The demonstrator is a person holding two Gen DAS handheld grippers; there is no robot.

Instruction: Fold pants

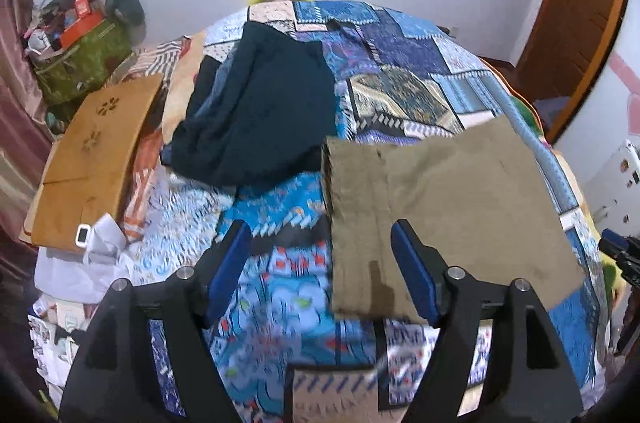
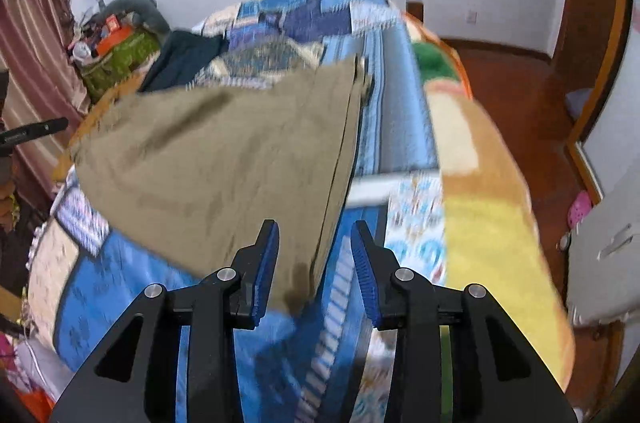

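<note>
Khaki pants point(image 1: 452, 199) lie folded into a flat rectangle on the patchwork quilt point(image 1: 276, 287). My left gripper point(image 1: 322, 259) hovers over their near left edge. It is open, with wide-apart blue pads point(image 1: 232, 263) that press on nothing. In the right wrist view the same pants point(image 2: 216, 159) spread to the upper left. Their near right corner lies just below my right gripper point(image 2: 316, 257). That gripper is open, and quilt shows in the gap between its pads point(image 2: 362, 263). The right gripper's tip point(image 1: 620, 255) shows at the left wrist view's right edge.
A dark navy garment point(image 1: 260, 111) lies crumpled on the quilt beyond the pants. A wooden board point(image 1: 92, 151) and a full green bag point(image 1: 80, 63) sit at the bed's left. A yellow-orange blanket point(image 2: 488, 223), wood floor point(image 2: 520, 83) and a white cabinet point(image 2: 600, 255) are at the right.
</note>
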